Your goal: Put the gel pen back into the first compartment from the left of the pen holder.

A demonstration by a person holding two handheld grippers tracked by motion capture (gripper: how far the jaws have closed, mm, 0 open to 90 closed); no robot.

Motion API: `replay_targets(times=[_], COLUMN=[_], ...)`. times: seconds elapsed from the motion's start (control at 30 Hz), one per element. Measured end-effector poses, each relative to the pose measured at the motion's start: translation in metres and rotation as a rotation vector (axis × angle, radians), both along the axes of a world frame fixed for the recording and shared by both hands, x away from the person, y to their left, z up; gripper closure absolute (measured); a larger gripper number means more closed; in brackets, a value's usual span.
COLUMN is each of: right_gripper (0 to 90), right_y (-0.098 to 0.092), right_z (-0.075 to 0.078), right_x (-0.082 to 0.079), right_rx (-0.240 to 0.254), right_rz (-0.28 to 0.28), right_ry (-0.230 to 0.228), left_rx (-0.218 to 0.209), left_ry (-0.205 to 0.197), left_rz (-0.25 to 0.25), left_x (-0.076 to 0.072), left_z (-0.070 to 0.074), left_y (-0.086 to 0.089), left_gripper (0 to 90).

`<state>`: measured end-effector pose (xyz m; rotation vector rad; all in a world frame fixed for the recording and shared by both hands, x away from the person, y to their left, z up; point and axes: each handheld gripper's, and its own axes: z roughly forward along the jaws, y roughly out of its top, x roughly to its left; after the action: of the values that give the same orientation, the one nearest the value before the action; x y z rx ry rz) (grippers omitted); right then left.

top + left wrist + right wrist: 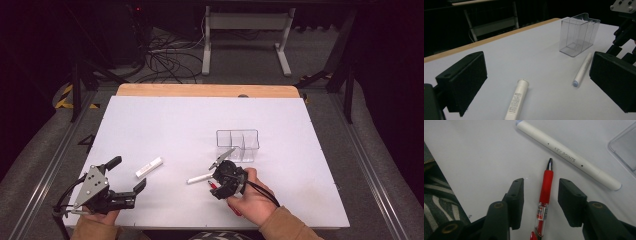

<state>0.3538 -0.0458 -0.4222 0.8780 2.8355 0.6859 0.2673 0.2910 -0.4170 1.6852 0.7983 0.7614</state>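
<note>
A red pen (pixel 546 187) lies on the white table top (pixel 150 125), tip pointing away from me in the right gripper view. My right gripper (pixel 541 182) stands over it, jaws on either side of the barrel with gaps to both pads, so it is open; its body (pixel 220 186) sits near the front centre. Just beyond the red pen lies a white marker (pixel 566 155) (pixel 200 178). My left gripper (pixel 129 172) rests open at the front left, holding nothing. A white tube (pixel 149 167) (pixel 517 98) lies ahead of it.
A clear plastic divided organizer (pixel 238 145) (pixel 577 33) stands just behind the right gripper. The wooden table edge (pixel 207 90) runs along the back. Beyond it on the floor are cables (pixel 165 57) and a white desk frame (pixel 247 30).
</note>
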Motion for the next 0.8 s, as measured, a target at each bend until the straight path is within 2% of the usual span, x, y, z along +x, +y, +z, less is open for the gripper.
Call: replay_targets(times=[0.27, 0.67, 0.8], right_gripper=[65.0, 70.5, 73.9], right_y=[0.004, 0.011, 0.012], right_z=[-0.003, -0.01, -0.013], right_x=[0.002, 0.001, 0.002], right_rx=[-0.034, -0.069, -0.08], right_rz=[-0.021, -0.026, -0.045], right_ry=[0.018, 0.018, 0.008], left_rx=[0.004, 0.001, 0.003], left_ry=[-0.001, -0.002, -0.001], left_rz=[0.0, 0.002, 0.003], left_x=[0.0, 0.0, 0.0], left_z=[0.0, 0.0, 0.0], left_y=[0.0, 0.0, 0.0], left_gripper=[2.1, 2.2, 2.2])
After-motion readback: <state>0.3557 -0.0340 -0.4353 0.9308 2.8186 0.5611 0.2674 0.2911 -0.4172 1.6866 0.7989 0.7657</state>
